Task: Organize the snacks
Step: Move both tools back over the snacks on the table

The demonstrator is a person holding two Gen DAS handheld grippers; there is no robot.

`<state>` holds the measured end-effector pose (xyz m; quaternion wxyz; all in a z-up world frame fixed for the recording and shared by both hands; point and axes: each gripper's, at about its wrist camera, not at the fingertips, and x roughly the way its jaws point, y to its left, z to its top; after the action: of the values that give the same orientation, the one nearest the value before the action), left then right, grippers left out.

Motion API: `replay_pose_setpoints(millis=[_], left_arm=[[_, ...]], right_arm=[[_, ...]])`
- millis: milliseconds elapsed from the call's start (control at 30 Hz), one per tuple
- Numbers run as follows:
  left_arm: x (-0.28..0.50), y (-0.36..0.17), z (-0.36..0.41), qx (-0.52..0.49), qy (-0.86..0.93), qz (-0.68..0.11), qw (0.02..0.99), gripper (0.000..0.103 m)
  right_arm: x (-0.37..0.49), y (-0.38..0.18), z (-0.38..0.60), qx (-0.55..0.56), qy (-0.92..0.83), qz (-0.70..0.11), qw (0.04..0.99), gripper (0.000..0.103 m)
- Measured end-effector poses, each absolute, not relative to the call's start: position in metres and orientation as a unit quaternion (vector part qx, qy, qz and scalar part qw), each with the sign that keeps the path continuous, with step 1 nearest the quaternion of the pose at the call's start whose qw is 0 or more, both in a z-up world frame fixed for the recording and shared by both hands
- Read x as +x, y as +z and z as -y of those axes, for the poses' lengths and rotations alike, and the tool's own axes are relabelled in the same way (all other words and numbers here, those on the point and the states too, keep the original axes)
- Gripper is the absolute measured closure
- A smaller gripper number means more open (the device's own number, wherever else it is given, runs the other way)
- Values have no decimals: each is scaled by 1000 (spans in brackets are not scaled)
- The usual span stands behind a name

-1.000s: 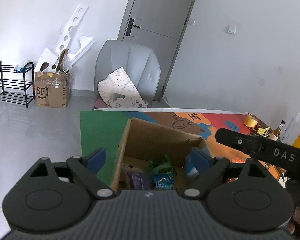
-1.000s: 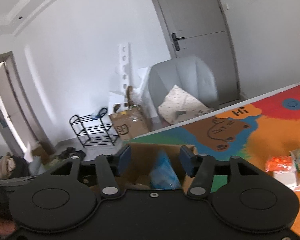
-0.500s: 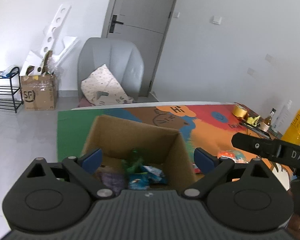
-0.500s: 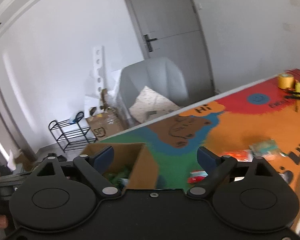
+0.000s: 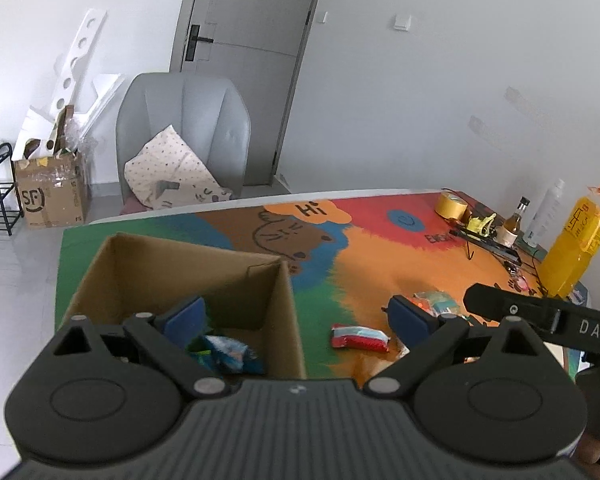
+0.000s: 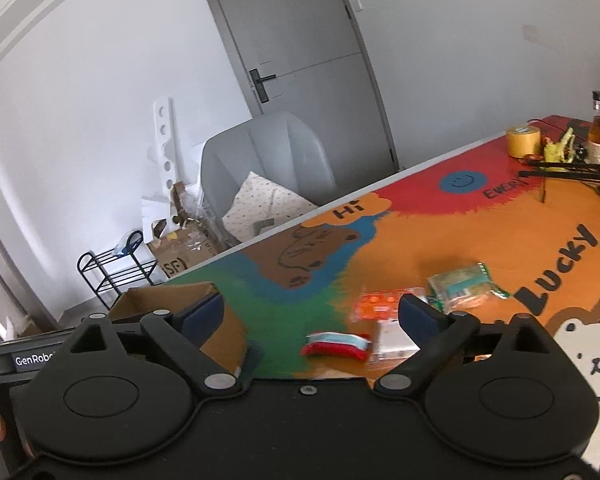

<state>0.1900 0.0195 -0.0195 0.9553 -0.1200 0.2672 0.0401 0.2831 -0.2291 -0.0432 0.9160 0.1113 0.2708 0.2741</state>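
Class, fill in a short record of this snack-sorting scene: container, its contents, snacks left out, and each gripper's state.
container: cardboard box, open at the top, on the colourful mat
contents: blue and green packets
snacks left out: red-and-white packet, orange packet, green-edged packet
left gripper: open, empty
right gripper: jaws opening, nothing between them

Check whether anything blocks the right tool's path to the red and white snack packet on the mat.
Nothing visible does. The red and white snack packet lies on bare mat ahead of the opening, empty right tool; the cardboard box sits off to its left.
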Motion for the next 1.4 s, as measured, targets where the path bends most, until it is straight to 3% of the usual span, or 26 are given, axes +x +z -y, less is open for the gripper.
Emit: replay_pose_setpoints(millis=[500,833,1133,1233,1400], left_arm=[[219,-26,27,-95,26,-284,954,6],[236,-40,54,-86,37,-301,949,6],[244,-52,63,-95,66,-310,944,8],[246,-52,65,-96,76,-305,944,13],[253,-52,61,-97,87,-309,942,43]], right_arm=[[310,-66,266,137,288,-284,904,9],[329,-90,289,158,290,-310,892,24],[343,-104,293,162,306,-323,881,28],[348,-104,289,157,316,-318,880,28],[362,-106,276,159,327,-318,875,28]])
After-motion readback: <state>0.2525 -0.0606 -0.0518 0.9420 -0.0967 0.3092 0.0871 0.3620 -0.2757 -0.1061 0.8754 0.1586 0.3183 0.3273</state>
